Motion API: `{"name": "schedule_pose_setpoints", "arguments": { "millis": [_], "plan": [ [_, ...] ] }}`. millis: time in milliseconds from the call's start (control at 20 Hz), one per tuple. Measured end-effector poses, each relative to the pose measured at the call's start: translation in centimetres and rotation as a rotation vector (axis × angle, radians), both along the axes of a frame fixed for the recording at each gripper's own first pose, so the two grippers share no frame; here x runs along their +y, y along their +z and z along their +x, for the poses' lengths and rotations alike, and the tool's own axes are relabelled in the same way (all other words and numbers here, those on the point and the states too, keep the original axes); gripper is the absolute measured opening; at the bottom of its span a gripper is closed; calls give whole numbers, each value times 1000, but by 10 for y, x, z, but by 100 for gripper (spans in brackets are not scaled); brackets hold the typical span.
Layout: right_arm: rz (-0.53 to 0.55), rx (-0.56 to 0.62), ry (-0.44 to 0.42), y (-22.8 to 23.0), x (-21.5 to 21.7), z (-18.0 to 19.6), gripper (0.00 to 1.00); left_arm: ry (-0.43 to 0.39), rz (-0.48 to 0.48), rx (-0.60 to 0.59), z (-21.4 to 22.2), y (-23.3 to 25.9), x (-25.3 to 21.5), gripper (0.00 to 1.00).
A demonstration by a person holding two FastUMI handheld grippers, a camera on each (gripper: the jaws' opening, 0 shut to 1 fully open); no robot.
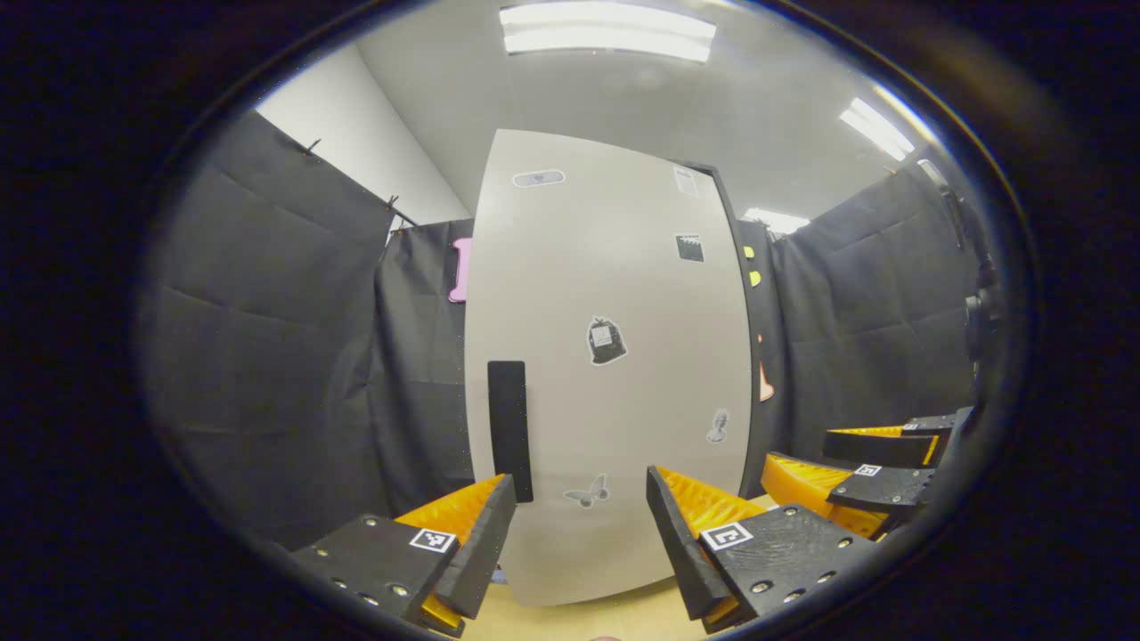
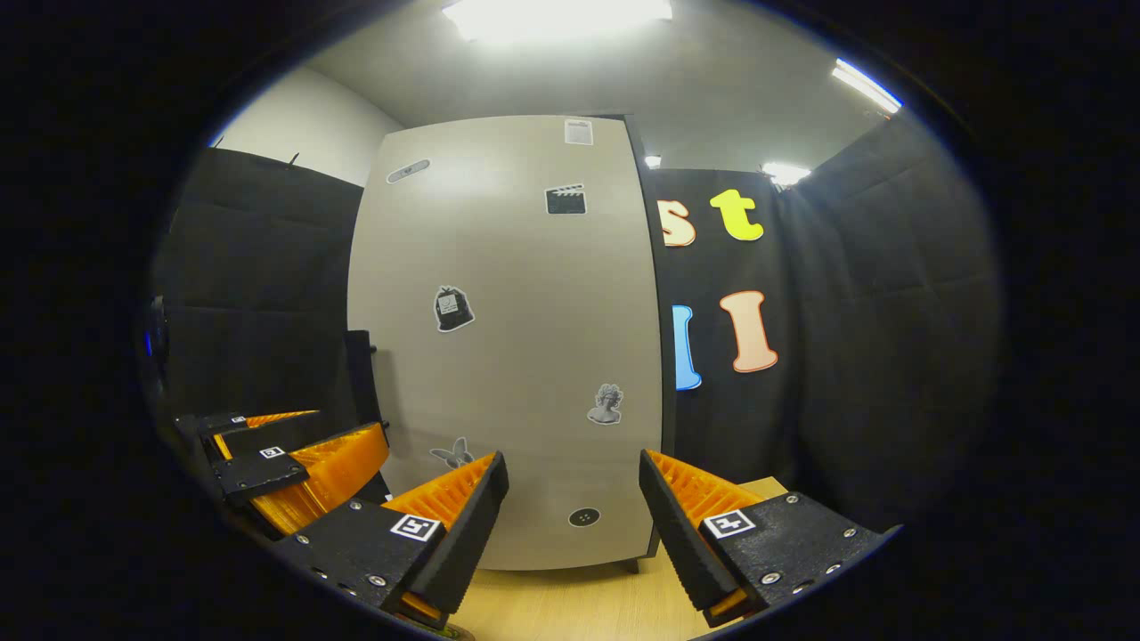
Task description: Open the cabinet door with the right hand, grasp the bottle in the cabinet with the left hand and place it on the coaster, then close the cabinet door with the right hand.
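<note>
Door (image 2: pixel 508 338) shut, handle (image 1: pixel 509 427) ahead-left of our right claw (image 2: pixel 570 507); both claws, left (image 1: pixel 579 525) included, gaped wide and empty; we judged hooking the handle's free edge best.

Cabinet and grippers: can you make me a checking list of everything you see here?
Surface: pale wooden table, bare where visible.
Job's things: cabinet door shut; black handle on its left edge. Bottle and coaster: nothing seen.
Clutter: small stickers on the door, like a butterfly.
Grippers: left gripper open, facing the door, holding nothing; right gripper open, facing the door, holding nothing.
Cables: nothing seen.
Surroundings: black cloth walls, ceiling lights.
</note>
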State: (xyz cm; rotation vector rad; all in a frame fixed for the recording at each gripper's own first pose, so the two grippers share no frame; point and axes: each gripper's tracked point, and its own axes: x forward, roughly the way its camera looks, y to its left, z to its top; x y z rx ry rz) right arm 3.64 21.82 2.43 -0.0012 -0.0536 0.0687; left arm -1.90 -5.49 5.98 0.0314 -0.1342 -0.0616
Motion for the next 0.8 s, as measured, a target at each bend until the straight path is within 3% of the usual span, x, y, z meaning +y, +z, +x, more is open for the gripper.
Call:
{"name": "schedule_pose_setpoints", "arguments": {
  "millis": [50,100,800],
  "plan": [
    [-1,-5,0,2,-1,-1,92,-3,5,-5,-1,0,0,91],
    [1,-7,2,4,-1,0,92,-7,8,-8,0,2,-1,84],
    [9,15,-6,3,-5,0,92,0,14,0,-1,-5,4,84]
  ]
}}
